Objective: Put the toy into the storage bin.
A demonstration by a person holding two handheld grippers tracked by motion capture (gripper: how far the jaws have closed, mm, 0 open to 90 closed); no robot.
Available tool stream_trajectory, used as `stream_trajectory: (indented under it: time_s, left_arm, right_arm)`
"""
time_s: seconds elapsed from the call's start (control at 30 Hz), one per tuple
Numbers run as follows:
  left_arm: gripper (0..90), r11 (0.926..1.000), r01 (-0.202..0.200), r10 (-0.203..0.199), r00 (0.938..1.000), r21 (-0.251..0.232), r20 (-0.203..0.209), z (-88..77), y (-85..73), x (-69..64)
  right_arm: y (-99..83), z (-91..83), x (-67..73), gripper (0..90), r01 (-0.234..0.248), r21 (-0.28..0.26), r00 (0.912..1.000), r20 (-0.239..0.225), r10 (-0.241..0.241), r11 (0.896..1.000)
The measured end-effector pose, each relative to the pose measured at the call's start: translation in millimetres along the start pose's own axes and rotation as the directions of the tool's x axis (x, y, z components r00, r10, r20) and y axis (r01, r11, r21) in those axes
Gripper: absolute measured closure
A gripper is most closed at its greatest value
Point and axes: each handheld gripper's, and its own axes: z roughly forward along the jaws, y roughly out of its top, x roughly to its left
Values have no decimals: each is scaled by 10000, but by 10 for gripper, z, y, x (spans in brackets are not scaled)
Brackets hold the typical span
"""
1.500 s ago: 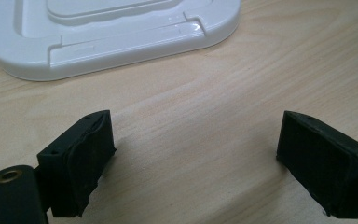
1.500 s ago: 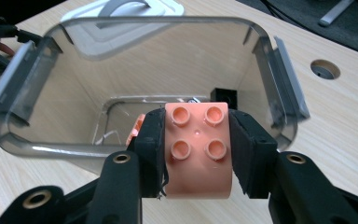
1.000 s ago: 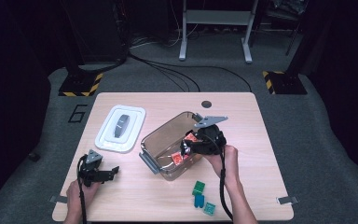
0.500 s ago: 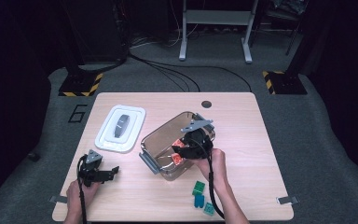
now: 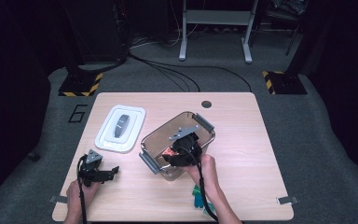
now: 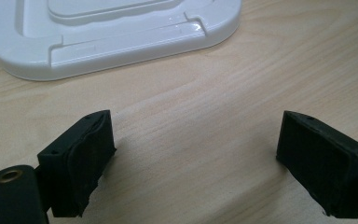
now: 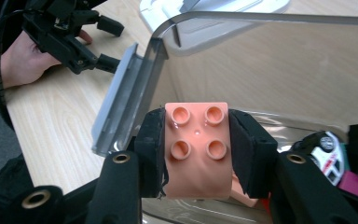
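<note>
My right gripper (image 7: 196,149) is shut on a salmon-pink four-stud brick (image 7: 197,144), its pads pressed on both sides. It hangs inside the rim of a clear plastic box (image 7: 261,28) that holds a small toy car (image 7: 326,151) and other pieces. From above, the right gripper (image 5: 175,156) sits over the box (image 5: 205,122) near its front wall. My left gripper (image 5: 112,171) rests low on the table at the front left, jaws open and empty. In its own view the left gripper (image 6: 193,154) has bare wood between its pads.
The box's white lid (image 5: 121,128) lies flat on the table at the left, just beyond my left gripper; its edge (image 6: 121,46) fills the top of the left gripper view. Green and teal bricks (image 5: 198,196) lie near the front edge by my right forearm.
My right gripper has moved left and down with the pink brick, from above the box's right side to low inside its front part. The left hand has stayed put.
</note>
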Motion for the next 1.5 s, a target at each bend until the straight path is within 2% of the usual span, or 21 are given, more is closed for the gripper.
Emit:
stream_trajectory:
  time_s: [0.17,0.4,0.43,0.63,0.77,0.83,0.9,1.1,1.2,1.27,1.33,1.5]
  left_arm:
    - [108,10000,-2,2,10000,3,2,0,0,0]
    - [108,10000,-5,5,10000,4,0,0,0,1]
    - [108,10000,2,-2,10000,2,-1,0,0,1]
    - [108,10000,18,-18,10000,-49,-24,4,-1,-1]
    - [108,10000,8,-8,10000,4,-3,0,0,1]
    - [108,9999,50,-51,10000,-147,-69,11,-6,-4]
    - [108,9999,49,-50,10000,-125,-60,10,-5,-4]
    - [109,9999,51,-52,10000,-125,-62,10,-5,-5]
    - [109,9999,54,-55,10000,-131,-64,10,-5,-5]
    - [108,10000,32,-32,10000,-50,-33,4,-2,-2]
    - [109,10000,23,-23,10000,-28,-30,2,-2,-2]
    - [109,9999,46,-47,9999,-158,-105,13,-6,-6]
  right_arm:
    - [-4,53,65,582,-131,119,9995,-269,135,9998]
    - [-8,73,103,580,-85,73,9987,-509,89,9999]
    - [-12,75,116,580,-267,98,9981,-556,272,9996]
    - [-20,68,112,566,-129,136,9977,-665,137,9998]
    - [-27,51,114,452,-62,250,9974,-710,79,9997]
    - [-32,34,124,401,-143,316,9976,-678,164,9994]
    - [-40,4,114,338,-18,218,9974,-717,34,9998]
    - [-94,-167,88,191,-57,-233,9993,-367,49,9997]
    - [-157,-282,50,164,-307,-421,9994,-166,300,9986]
    - [-201,-339,14,151,-262,-520,9997,-34,261,9983]
    - [-273,-405,-21,147,-409,-565,9990,171,419,9976]
    - [-475,-496,-121,142,-713,-684,9969,285,734,9951]
